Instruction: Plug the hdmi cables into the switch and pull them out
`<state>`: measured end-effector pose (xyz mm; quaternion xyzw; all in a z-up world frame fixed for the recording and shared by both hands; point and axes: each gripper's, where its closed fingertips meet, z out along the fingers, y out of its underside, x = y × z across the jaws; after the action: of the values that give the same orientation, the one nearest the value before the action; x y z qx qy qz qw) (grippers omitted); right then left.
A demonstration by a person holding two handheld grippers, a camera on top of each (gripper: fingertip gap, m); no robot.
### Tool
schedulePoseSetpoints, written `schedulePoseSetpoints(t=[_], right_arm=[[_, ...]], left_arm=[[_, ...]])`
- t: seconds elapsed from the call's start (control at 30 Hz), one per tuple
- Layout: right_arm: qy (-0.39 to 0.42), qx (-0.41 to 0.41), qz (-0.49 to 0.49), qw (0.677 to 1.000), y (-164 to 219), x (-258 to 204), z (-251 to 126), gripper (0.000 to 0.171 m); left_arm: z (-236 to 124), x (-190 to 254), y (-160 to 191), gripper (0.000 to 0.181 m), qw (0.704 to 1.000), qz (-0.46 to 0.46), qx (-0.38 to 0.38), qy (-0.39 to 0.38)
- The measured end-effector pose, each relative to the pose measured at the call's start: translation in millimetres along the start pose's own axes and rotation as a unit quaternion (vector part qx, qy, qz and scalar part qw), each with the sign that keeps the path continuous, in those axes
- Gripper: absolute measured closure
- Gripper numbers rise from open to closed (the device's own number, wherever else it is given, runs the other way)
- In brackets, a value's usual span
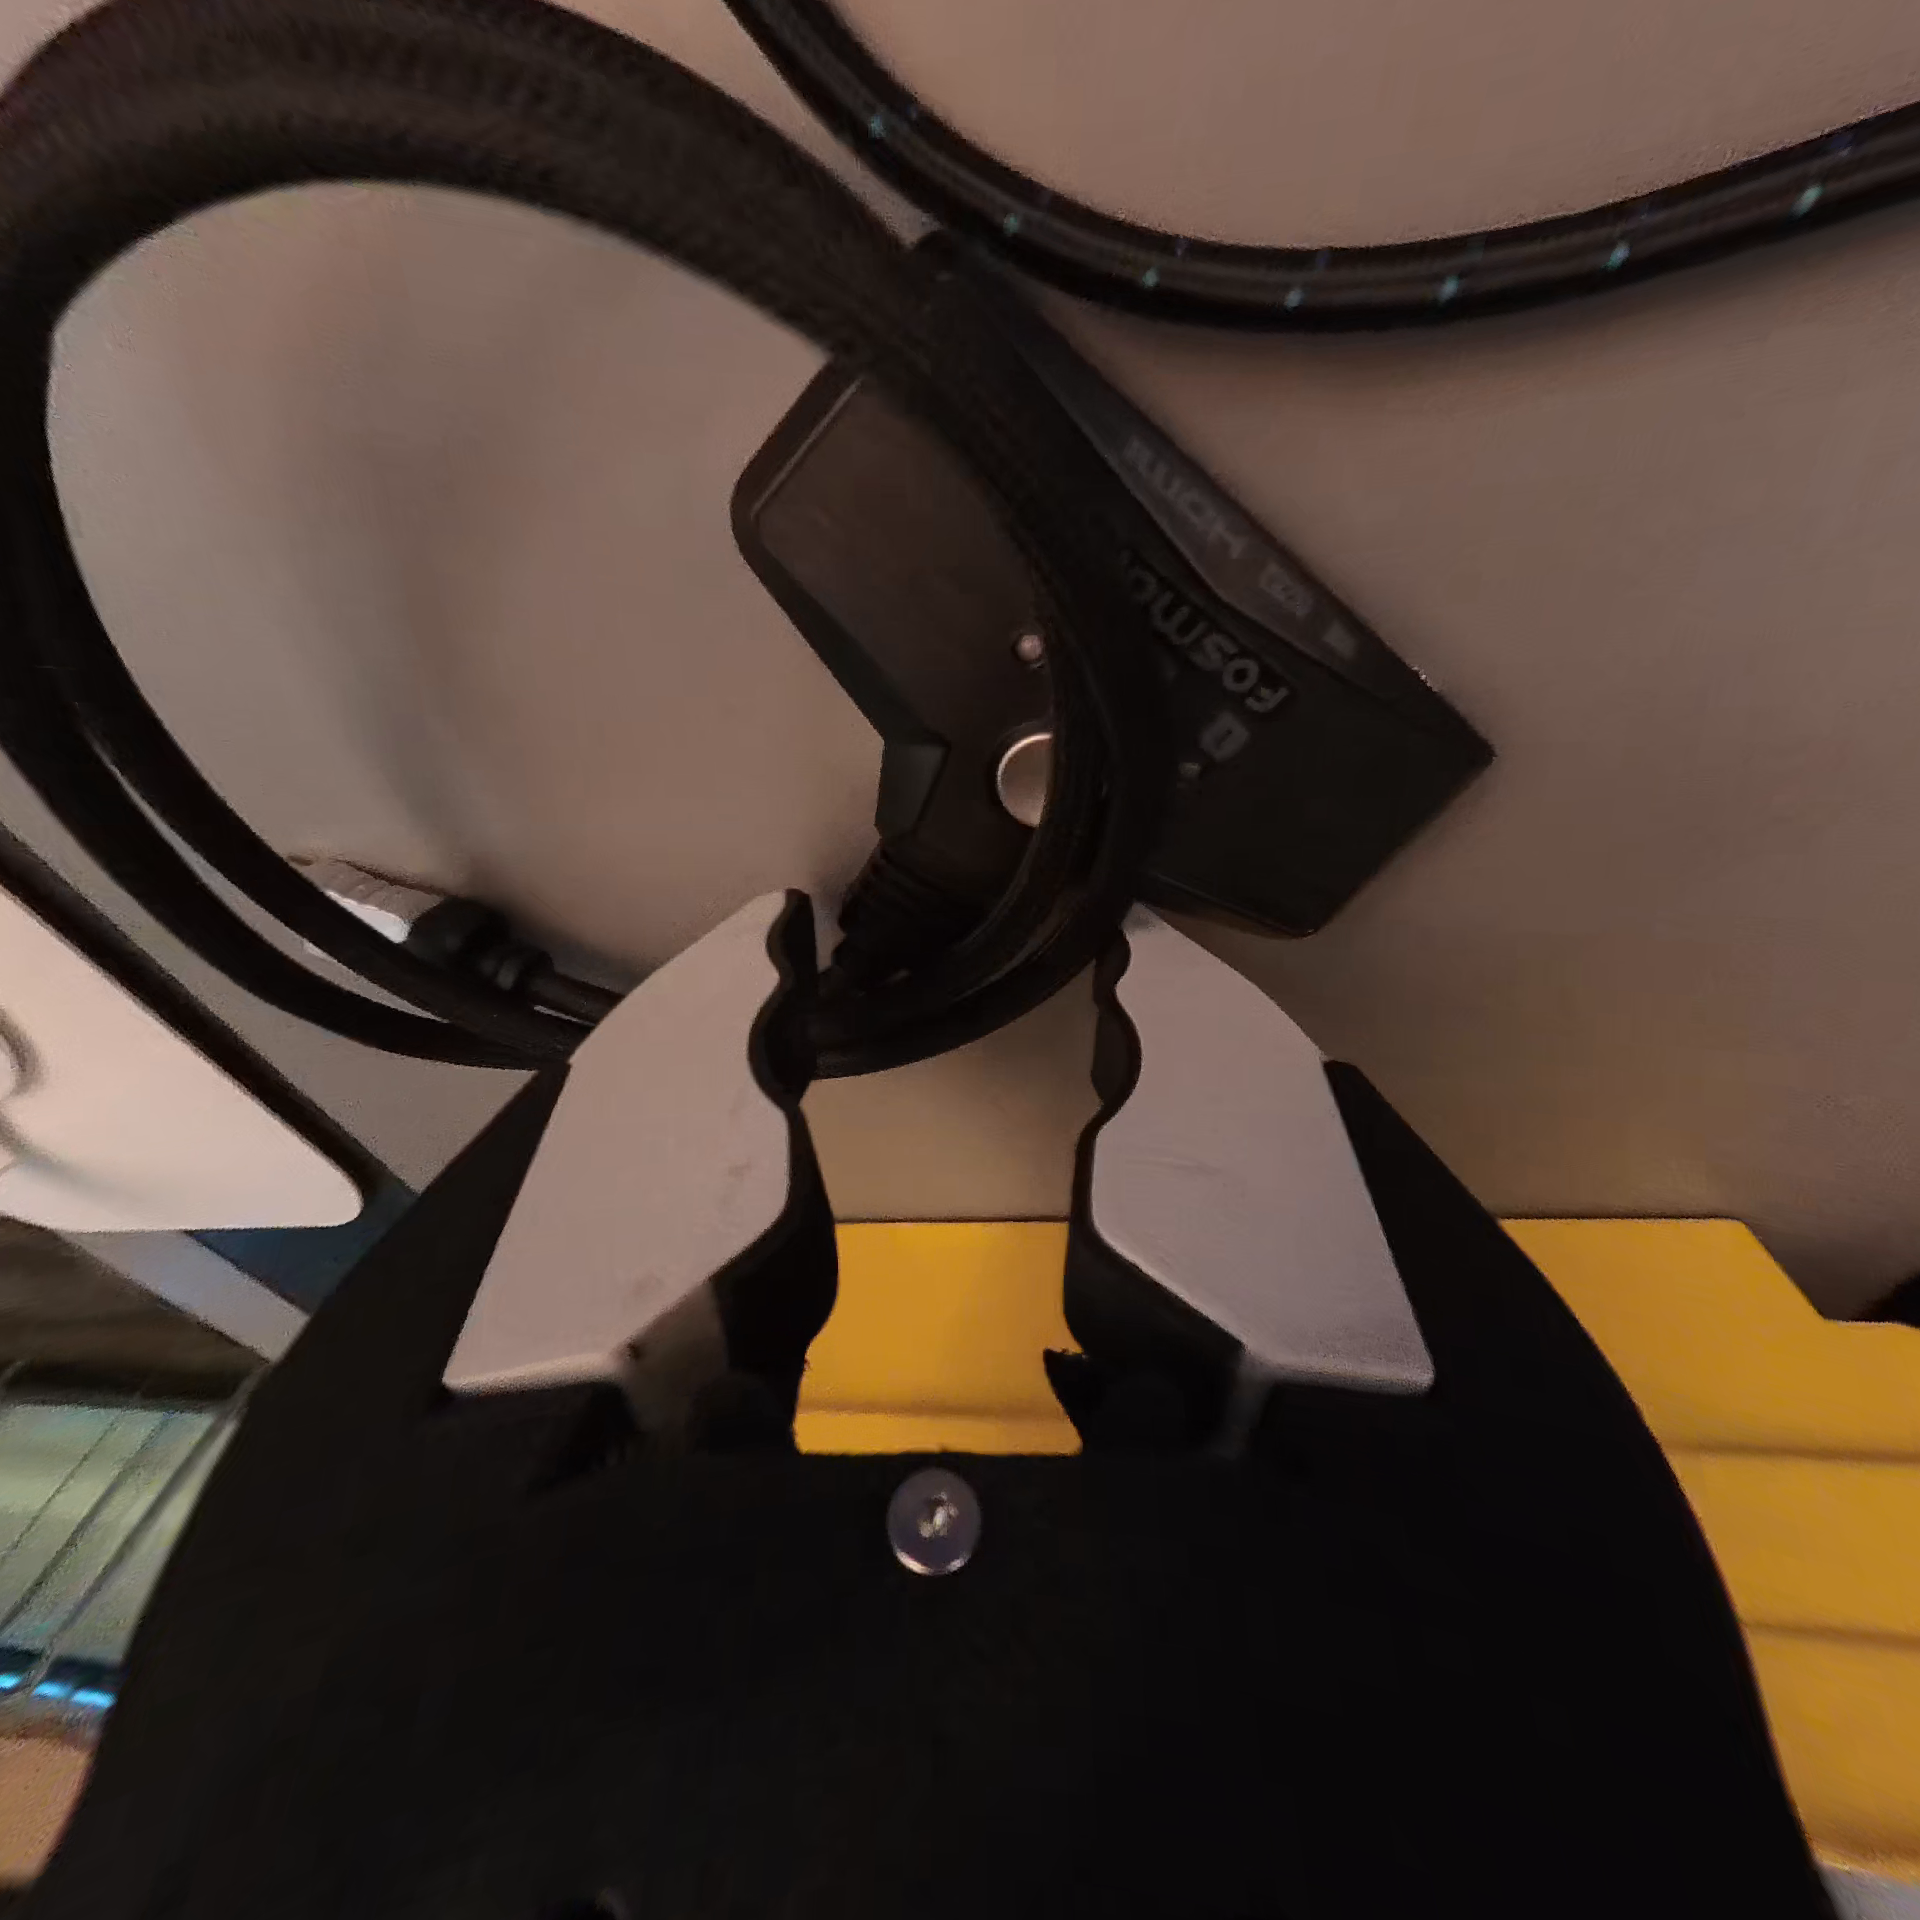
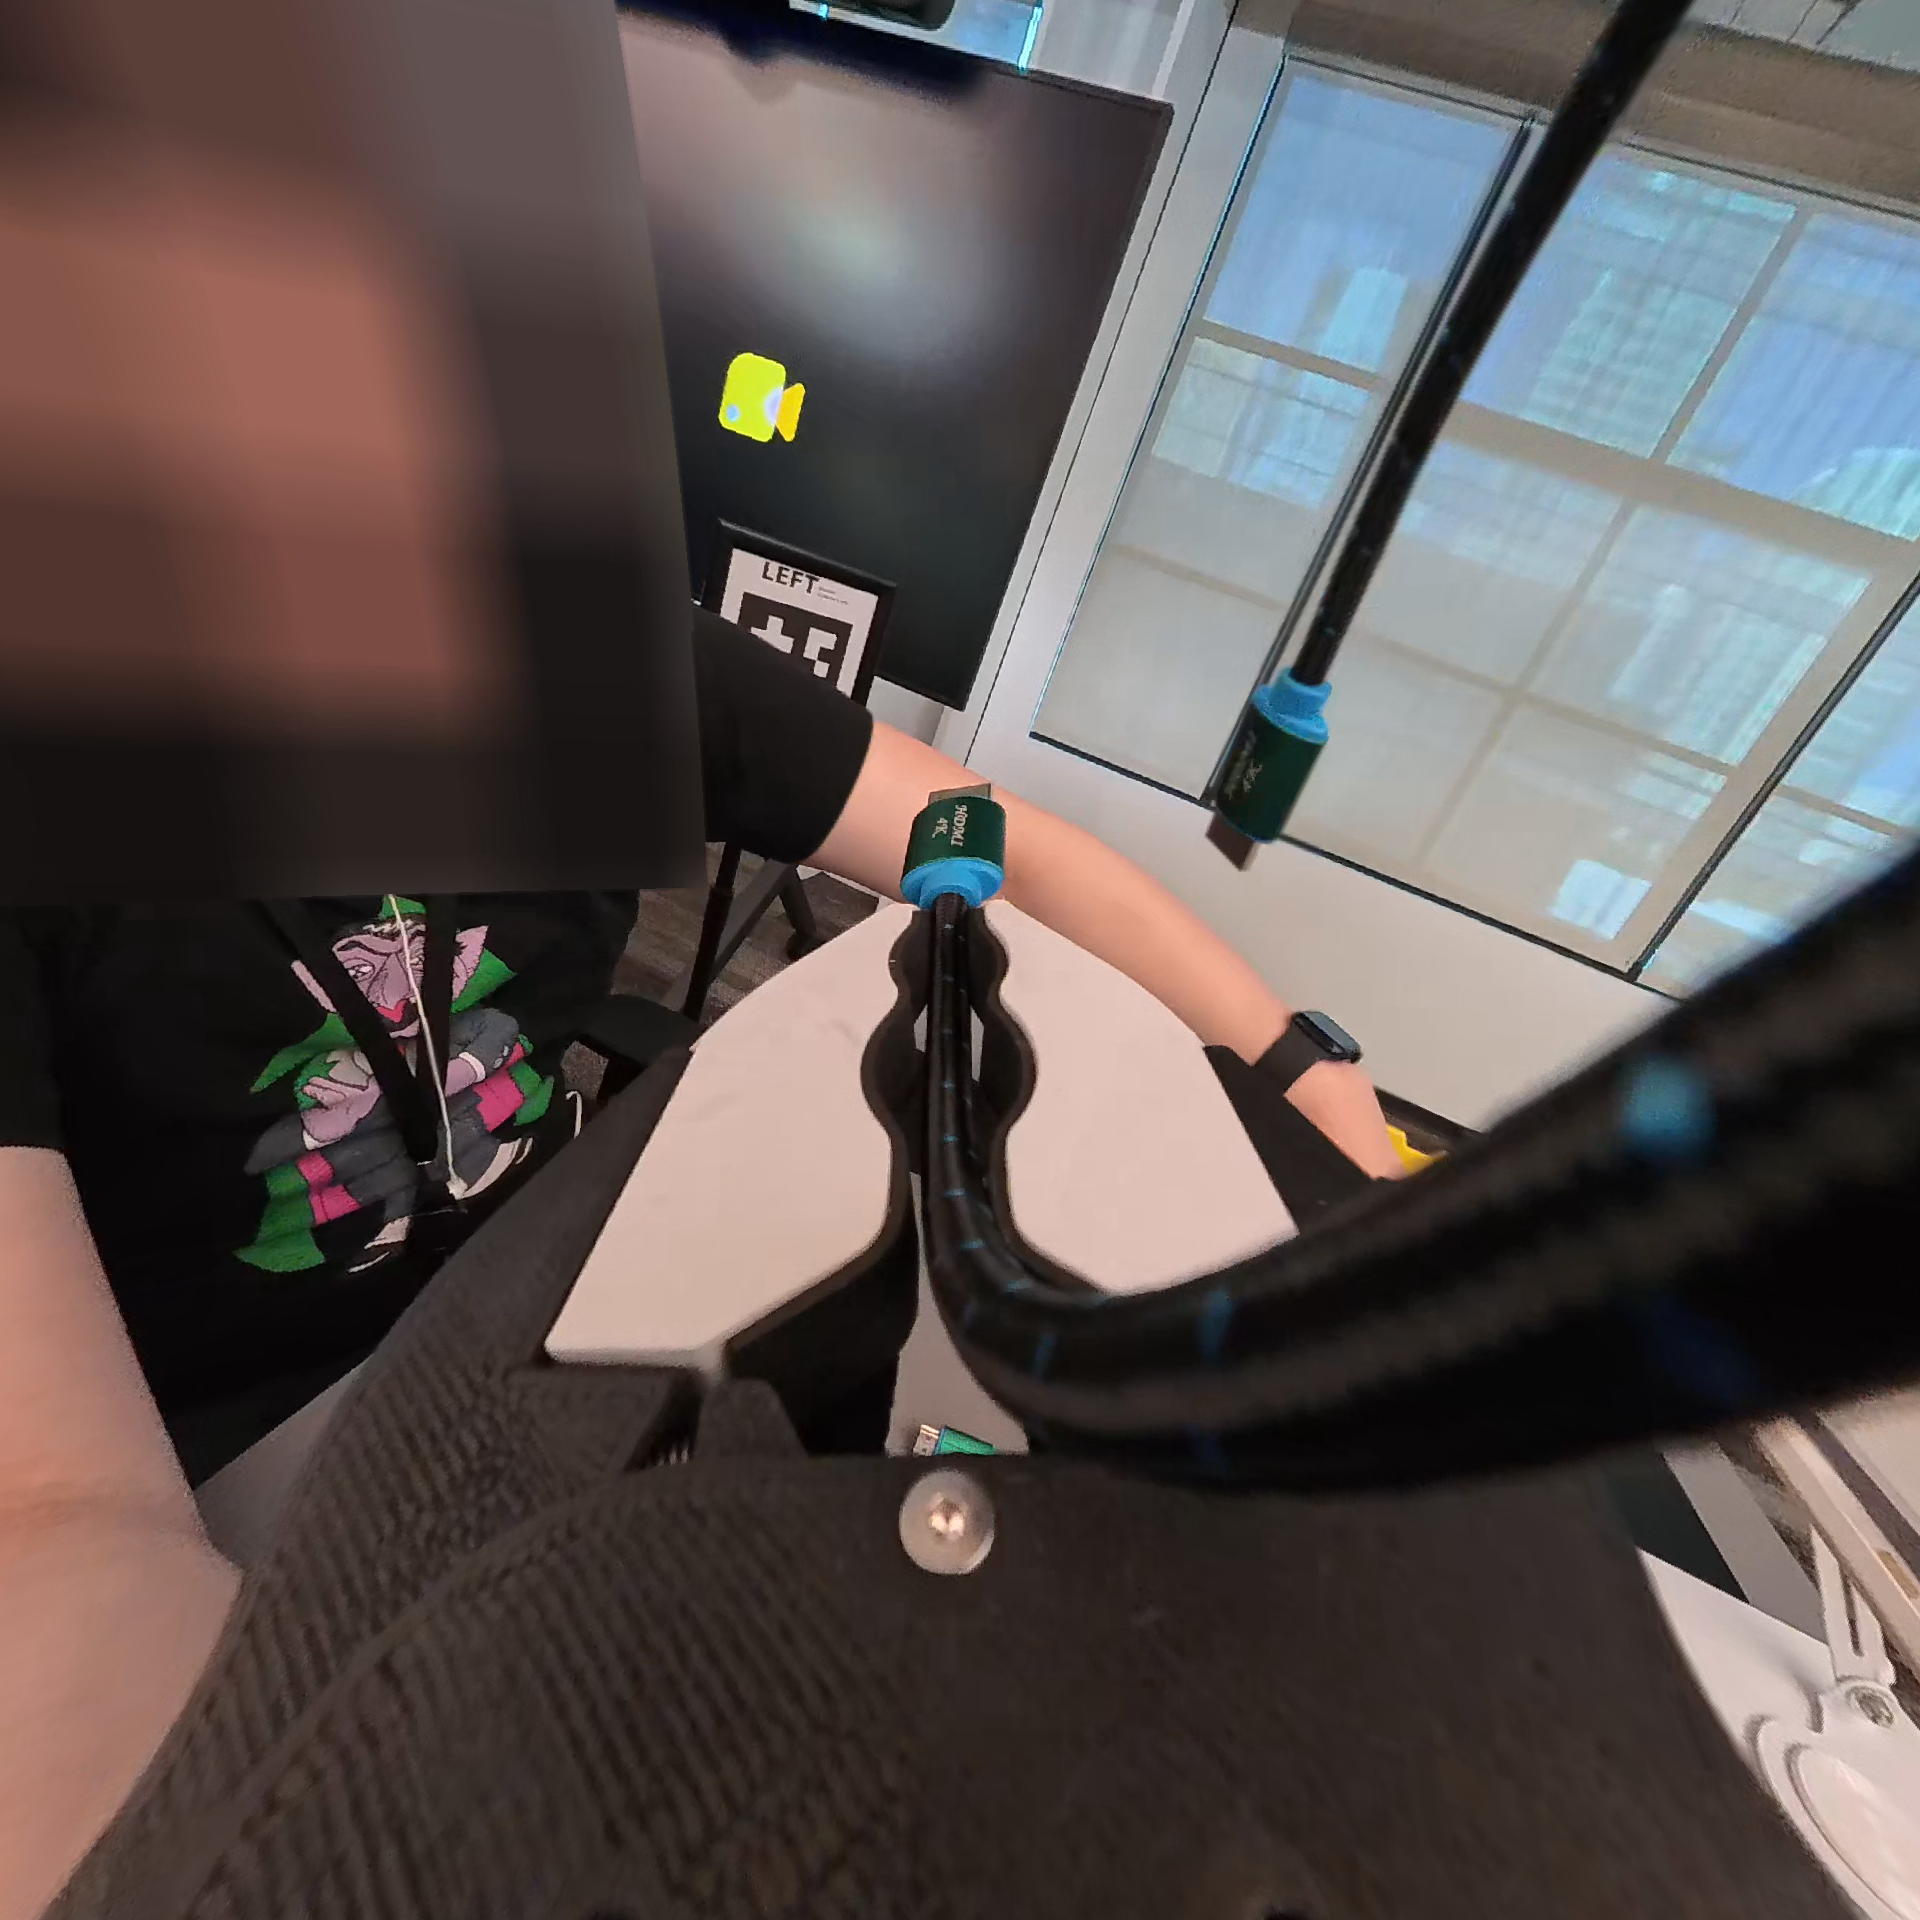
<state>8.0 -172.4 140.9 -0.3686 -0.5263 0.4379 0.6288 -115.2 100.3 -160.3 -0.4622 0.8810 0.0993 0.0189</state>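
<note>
In the left wrist view the black HDMI switch (image 1: 1278,748) lies flat on the white table (image 1: 436,582). A thick black cable (image 1: 208,156) loops over it, and the loop's near end passes between my fingertips. My left gripper (image 1: 951,951) is open at the switch's near end and grips nothing. In the right wrist view my right gripper (image 2: 948,935) is shut on a black braided HDMI cable (image 2: 1455,1257) just below its green plug with a blue collar (image 2: 953,844). The plug points up and away, in the air. A second green plug (image 2: 1262,774) hangs free at the right.
A braided cable with blue flecks (image 1: 1351,281) lies beyond the switch. A yellow object (image 1: 1558,1455) sits below the table edge. A person in a black shirt (image 2: 343,1122) faces my right gripper, one arm with a watch (image 2: 1314,1044) stretched over the table (image 2: 1101,1101). A dark screen (image 2: 883,312) stands behind. The tips of one gripper are about 40 cm away from the tips of the other.
</note>
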Motion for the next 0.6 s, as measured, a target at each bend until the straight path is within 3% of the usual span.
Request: schedulePoseSetpoints(t=[0.23,0.43,0.6], right_arm=[[0.004,0.0,0.002,1.0,1,1,-5,0.164],[0.01,-0.005,0.002,1.0,3,2,-4,0.163],[0.012,-0.01,-0.002,1.0,3,1,-4,0.163]], left_arm=[[1,8,-4,0.139,0.995,-0.069,0.025,0.066],[0,25,5,0.147,0.98,-0.181,-0.042,0.074],[-2,46,7,0.157,0.963,-0.245,-0.032,0.104]])
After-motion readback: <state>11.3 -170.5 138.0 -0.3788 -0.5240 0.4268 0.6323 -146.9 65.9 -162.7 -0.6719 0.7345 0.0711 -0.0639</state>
